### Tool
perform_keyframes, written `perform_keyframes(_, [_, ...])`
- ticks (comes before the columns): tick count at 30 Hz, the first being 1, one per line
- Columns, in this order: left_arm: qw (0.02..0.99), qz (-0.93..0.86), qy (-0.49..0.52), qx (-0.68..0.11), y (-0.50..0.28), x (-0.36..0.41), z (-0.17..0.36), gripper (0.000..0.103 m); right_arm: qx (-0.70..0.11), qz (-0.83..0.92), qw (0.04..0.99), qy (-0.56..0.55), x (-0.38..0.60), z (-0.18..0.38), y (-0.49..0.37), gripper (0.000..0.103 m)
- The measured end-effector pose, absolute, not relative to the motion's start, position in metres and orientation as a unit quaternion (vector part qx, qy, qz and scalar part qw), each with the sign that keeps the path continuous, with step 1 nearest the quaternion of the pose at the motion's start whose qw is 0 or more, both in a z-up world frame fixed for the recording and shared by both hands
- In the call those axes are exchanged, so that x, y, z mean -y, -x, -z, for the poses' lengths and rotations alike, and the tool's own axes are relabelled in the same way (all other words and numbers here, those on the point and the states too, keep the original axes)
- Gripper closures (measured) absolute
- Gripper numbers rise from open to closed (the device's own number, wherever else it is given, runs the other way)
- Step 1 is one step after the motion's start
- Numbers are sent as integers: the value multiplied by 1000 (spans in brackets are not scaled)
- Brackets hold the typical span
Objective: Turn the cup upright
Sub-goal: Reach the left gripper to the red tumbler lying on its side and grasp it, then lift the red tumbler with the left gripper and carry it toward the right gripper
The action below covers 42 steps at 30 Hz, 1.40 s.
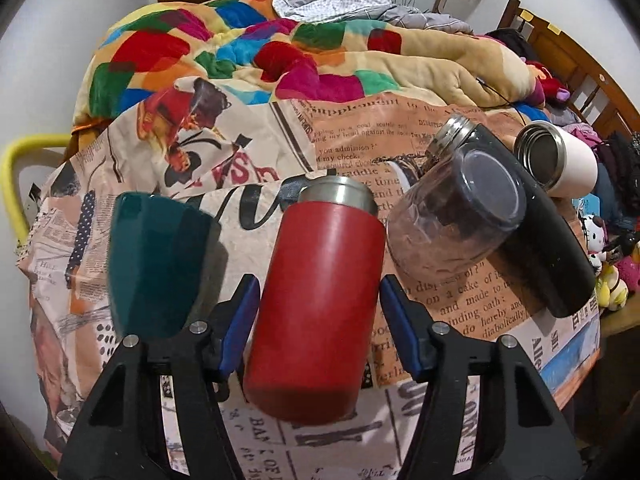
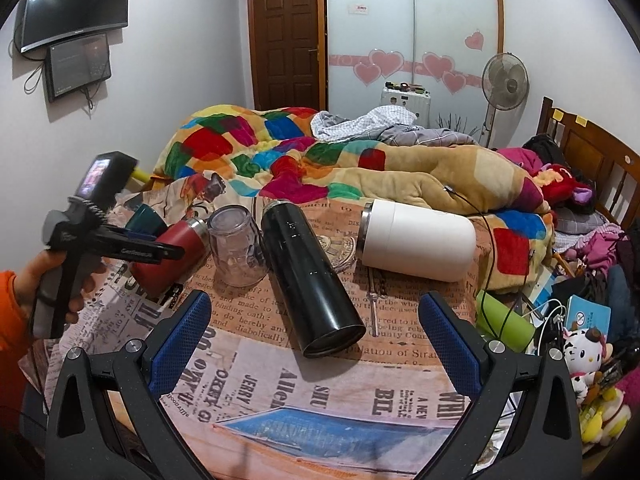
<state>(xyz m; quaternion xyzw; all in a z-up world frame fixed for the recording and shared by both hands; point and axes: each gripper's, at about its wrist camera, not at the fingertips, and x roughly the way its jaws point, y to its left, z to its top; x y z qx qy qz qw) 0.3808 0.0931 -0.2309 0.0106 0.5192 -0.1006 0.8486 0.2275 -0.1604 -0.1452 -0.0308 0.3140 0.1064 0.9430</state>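
A red cup with a steel rim (image 1: 320, 300) lies on its side on the newspaper-print cloth (image 1: 460, 312), rim pointing away. My left gripper (image 1: 320, 300) is open with its blue pads on either side of the red cup's body; I cannot tell whether they touch it. The right wrist view shows the red cup (image 2: 168, 256) and the left gripper (image 2: 132, 250) at the left. My right gripper (image 2: 316, 344) is open and empty, over the table near the base of a black flask (image 2: 312, 280).
A teal cup (image 1: 156, 264), a clear glass jar (image 1: 452, 216), the black flask (image 1: 540, 240) and a white cup (image 1: 560, 160) lie on their sides on the cloth. A bed with a colourful quilt (image 2: 280, 152) lies behind. Toys and clutter (image 2: 580, 344) sit at right.
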Motion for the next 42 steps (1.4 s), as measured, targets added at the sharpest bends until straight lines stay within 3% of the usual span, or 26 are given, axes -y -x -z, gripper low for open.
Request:
perform_keyframes(19, [846, 84, -19, -526, -368, -70, 255, 42, -315, -96, 944, 33, 169, 145, -223, 0])
perform_keyframes(36, [900, 114, -73, -415, -257, -41, 128, 42, -271, -112, 956, 25, 175, 111, -183, 0])
perform_keyframes(42, [902, 148, -75, -399, -228, -13, 108, 42, -258, -108, 960, 25, 182, 105, -167, 0])
